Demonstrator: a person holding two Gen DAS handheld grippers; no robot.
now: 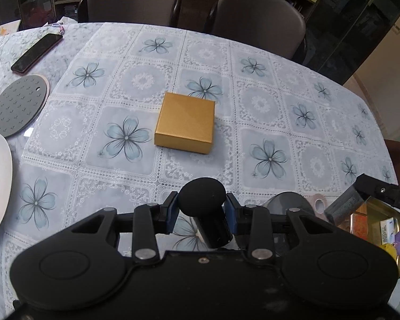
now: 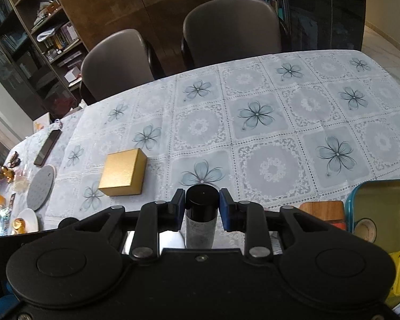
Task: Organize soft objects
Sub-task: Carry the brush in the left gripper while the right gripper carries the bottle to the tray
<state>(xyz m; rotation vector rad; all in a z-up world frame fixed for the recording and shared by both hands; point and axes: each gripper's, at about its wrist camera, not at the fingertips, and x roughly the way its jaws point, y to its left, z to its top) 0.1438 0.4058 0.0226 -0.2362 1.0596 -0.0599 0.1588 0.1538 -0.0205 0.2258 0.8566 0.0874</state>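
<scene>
Left wrist view: the left tongs [image 1: 202, 208] are clenching a black foam ball [image 1: 202, 196] mounted on a short black cylinder [image 1: 216, 230], holding it above the bench [image 1: 280, 101] w/ the lace floral cloth. The gold box [image 1: 186, 122] is sitting shut mid-bench, well apart from the tongs. At the right edge a tin tray [image 1: 398, 245] is already holding small packets, so sorting is probably partway done (can't tell how many items are left).

Right wrist view is showing what the left isn't: the right tongs [image 2: 202, 208] are gripping a black-capped cylinder [image 2: 202, 213], and the blue-rimmed tin [image 2: 350, 205] w/ a tape roll [image 2: 365, 229] inside is lying just beside them. Gold box [image 2: 123, 172] is sitting left of them. Both held items aren't placed yet.
</scene>
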